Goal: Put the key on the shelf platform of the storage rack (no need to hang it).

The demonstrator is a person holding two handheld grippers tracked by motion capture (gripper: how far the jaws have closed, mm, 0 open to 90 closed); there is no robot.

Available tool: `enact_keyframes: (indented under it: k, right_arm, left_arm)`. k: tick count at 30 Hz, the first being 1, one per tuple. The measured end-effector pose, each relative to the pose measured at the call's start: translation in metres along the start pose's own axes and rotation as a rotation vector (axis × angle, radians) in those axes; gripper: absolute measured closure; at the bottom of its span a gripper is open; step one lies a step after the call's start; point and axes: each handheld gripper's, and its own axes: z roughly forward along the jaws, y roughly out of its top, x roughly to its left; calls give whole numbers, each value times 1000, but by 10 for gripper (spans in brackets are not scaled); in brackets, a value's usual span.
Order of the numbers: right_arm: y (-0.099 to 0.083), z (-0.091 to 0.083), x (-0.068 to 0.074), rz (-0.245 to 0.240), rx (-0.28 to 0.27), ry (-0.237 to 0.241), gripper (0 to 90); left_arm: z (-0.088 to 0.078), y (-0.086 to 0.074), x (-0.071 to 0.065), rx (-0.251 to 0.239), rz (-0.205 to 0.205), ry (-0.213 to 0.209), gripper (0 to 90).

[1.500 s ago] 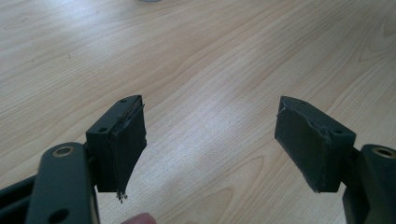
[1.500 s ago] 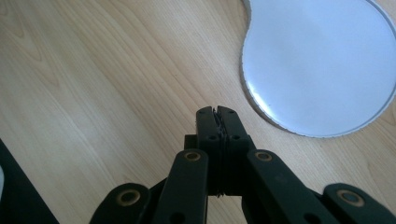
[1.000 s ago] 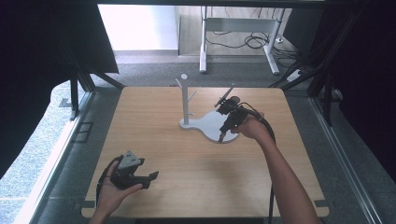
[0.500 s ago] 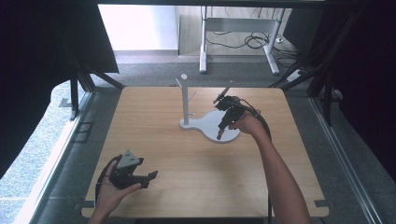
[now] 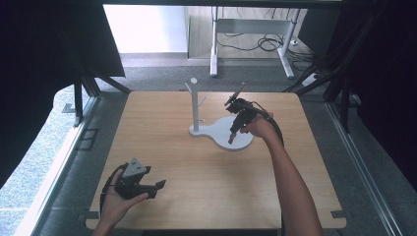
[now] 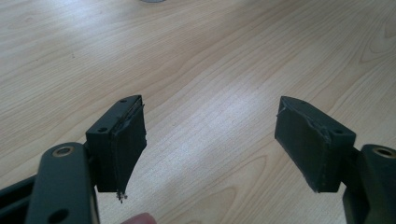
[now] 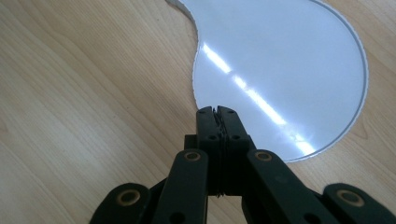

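Note:
A white stand stands at the back middle of the wooden table, with an upright post [image 5: 194,102] and a flat round base plate [image 5: 222,132] [image 7: 280,70]. My right gripper [image 5: 231,139] [image 7: 217,110] hangs just above that plate, pointing down at it, jaws pressed together with nothing between them. My left gripper [image 5: 158,188] [image 6: 210,140] rests in a hand near the table's front left corner. Its jaws stand wide apart over bare wood, and nothing is held.
The wooden table [image 5: 206,187] has a metal frame around it. Black curtains hang at left and right. A white desk frame [image 5: 251,39] and cables lie on the floor beyond the far edge.
My right gripper has shifted a little left and down over the white plate. The left gripper has stayed put.

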Motion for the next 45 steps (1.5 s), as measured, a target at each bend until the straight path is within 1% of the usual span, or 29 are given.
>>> enact_keyframes:
  k: [3, 5, 6, 8, 12, 21, 25, 37, 43, 45]
  right_arm:
    - [1, 0, -1, 5, -3, 2, 895]
    - [3, 1, -2, 9, -2, -5, 895]
    - [4, 3, -3, 10, 10, -18, 895]
    - [6, 4, -4, 11, 13, -19, 896]
    - [8, 5, -6, 17, 2, -15, 895]
    - [11, 13, -16, 35, -10, -21, 895]
    - [13, 16, -17, 37, -9, -33, 896]
    - [14, 20, -22, 50, -12, -38, 895]
    - [16, 28, -24, 62, -7, -39, 895]
    - [17, 34, -24, 68, -6, -35, 896]
  left_arm:
    - [0, 0, 0, -1, 1, 0, 250]
    - [-1, 0, 0, -2, 1, 1, 250]
    - [0, 0, -1, -3, 0, -1, 250]
    - [0, 0, -1, 0, 3, -2, 250]
    - [1, 0, -2, 1, 4, -4, 250]
    - [2, 0, -3, 5, 8, -6, 250]
    - [3, 0, -3, 11, 10, -6, 250]
    - [4, 0, -4, 11, 13, -8, 250]
    - [4, 0, -4, 12, 11, -8, 250]
    - [5, 0, -4, 12, 9, -9, 250]
